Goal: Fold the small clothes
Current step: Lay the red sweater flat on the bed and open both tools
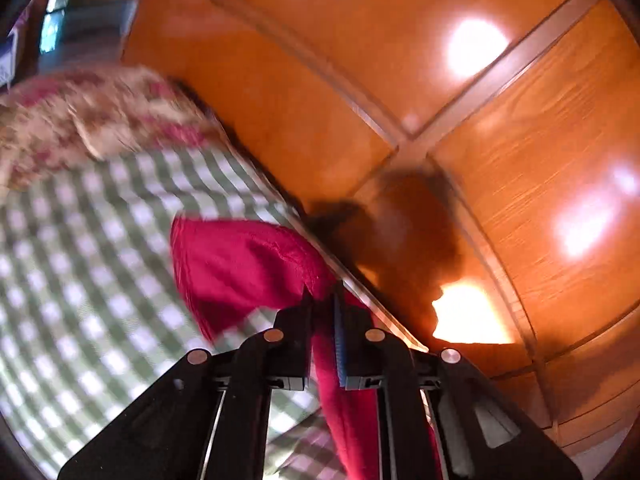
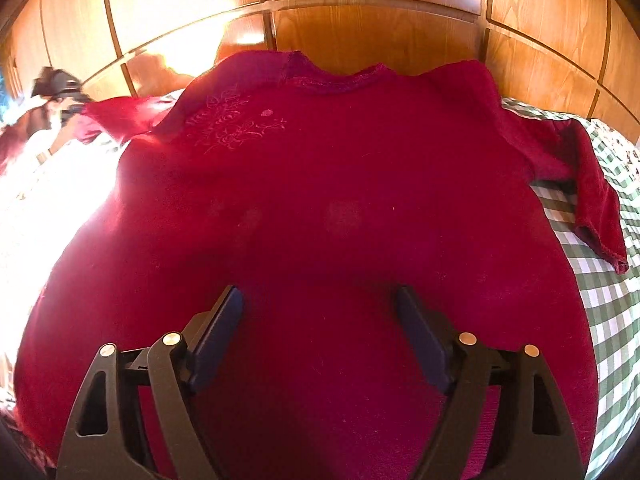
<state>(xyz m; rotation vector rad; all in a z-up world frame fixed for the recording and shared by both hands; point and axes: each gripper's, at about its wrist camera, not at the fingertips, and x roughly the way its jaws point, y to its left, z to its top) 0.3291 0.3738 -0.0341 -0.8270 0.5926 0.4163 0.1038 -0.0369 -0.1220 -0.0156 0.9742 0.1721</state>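
Glossy orange-brown wood panelling [image 2: 380, 36] filled the background behind the bed, with bright glare patches on it. You worked over a green-and-white checked cloth [image 1: 80, 280] that covered the surface, and a floral pink-and-cream fabric [image 1: 88, 120] lay bunched at its far left end in the left wrist view.

Your left gripper [image 1: 322, 300] was pinched nearly closed on a piece of the red top [image 1: 240, 264]; the fabric ran between its fingers and hung down past them, close to the edge of the checked cloth.

From the right wrist view, the same red top [image 2: 320, 200] lay spread flat across the checked cloth [image 2: 608, 320], neckline toward the panelling, with pale embroidery on the chest at upper left. One sleeve [image 2: 592, 200] lay folded over at the right, its cuff resting on the checks. The other sleeve reached left toward strong sunlight, where detail was washed out.

Your right gripper [image 2: 320, 308] stood wide apart above the lower body of the top, with nothing pressed between its pads.
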